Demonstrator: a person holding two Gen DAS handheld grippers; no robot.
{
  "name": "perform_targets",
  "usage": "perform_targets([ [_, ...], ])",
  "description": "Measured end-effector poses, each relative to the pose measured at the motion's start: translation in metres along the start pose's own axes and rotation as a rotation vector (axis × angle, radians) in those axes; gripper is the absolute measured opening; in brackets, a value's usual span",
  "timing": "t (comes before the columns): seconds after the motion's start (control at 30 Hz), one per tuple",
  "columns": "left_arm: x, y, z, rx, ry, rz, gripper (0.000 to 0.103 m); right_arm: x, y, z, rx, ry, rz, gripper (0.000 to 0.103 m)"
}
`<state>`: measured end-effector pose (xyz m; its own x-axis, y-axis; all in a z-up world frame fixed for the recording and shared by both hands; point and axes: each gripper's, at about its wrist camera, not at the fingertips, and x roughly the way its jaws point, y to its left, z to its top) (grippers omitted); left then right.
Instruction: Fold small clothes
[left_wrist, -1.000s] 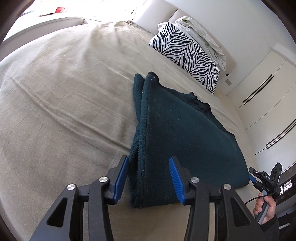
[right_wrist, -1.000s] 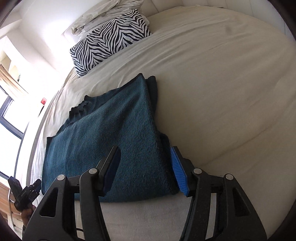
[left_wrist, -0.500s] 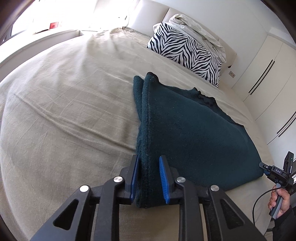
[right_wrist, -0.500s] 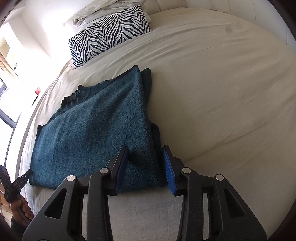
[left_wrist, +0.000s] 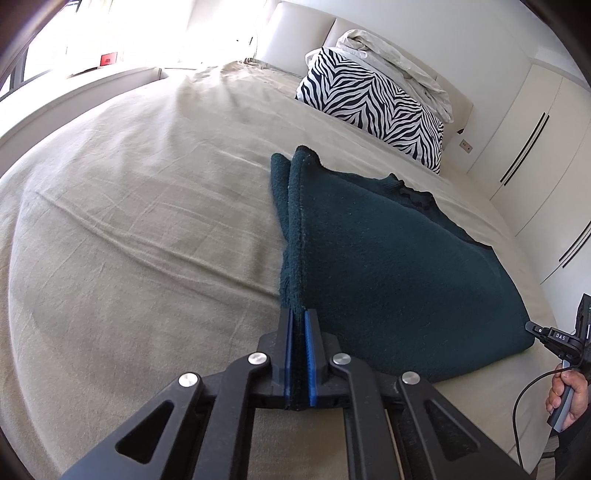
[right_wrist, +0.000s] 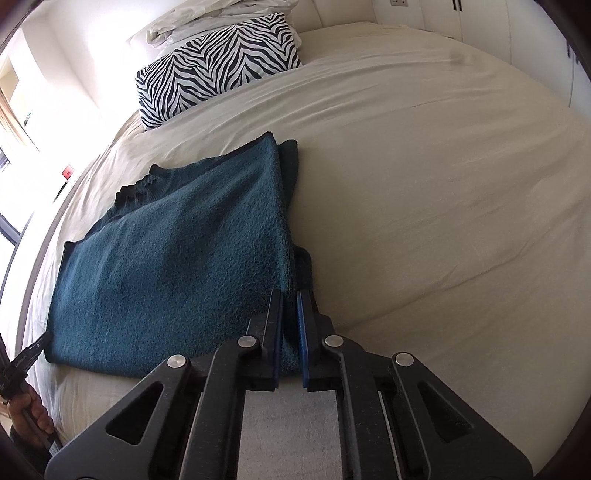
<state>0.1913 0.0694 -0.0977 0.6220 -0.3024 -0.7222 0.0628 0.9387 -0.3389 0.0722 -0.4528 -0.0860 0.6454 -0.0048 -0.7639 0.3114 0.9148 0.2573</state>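
A dark teal knitted sweater (left_wrist: 388, 266) (right_wrist: 177, 266) lies folded on the bed, collar toward the pillows. My left gripper (left_wrist: 298, 314) is shut on the near left corner of the sweater's bottom edge, the cloth pinched between its blue pads. At the opposite near corner, my right gripper (right_wrist: 290, 295) is shut on the sweater too, with the fabric squeezed between its pads. In the left wrist view the right gripper (left_wrist: 554, 338) shows at the sweater's far corner, held by a hand (left_wrist: 567, 393).
The bed's beige sheet (left_wrist: 140, 221) (right_wrist: 424, 184) stretches wide on both sides. A zebra-striped pillow (left_wrist: 373, 103) (right_wrist: 218, 62) and rumpled white bedding (left_wrist: 391, 51) lie at the head. White wardrobe doors (left_wrist: 535, 147) stand to the right.
Both grippers went from open around the sweater's near corners to shut on the cloth. The corners are now bunched into the pads.
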Motion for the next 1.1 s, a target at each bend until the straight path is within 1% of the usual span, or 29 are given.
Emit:
perform_targets([
  [0.13,-0.003,0.005,-0.003,-0.041,0.008,-0.019,0.007,-0.004,0.004,-0.001,-0.027,-0.010,-0.025,0.005],
  [0.23,-0.003,0.009,-0.007,-0.058,0.017,-0.025,0.007,-0.007,0.003,-0.003,-0.019,-0.014,-0.021,0.005],
  [0.4,-0.002,0.010,-0.011,-0.060,0.023,-0.021,0.007,-0.006,-0.001,-0.006,-0.016,-0.004,-0.022,0.005],
  [0.77,0.004,0.014,-0.014,-0.065,0.037,-0.022,0.007,-0.004,-0.009,-0.011,0.037,-0.003,-0.001,0.005],
  [1.1,0.006,0.014,-0.013,-0.063,0.042,-0.023,0.007,0.010,-0.020,-0.019,0.086,0.013,0.022,0.005],
])
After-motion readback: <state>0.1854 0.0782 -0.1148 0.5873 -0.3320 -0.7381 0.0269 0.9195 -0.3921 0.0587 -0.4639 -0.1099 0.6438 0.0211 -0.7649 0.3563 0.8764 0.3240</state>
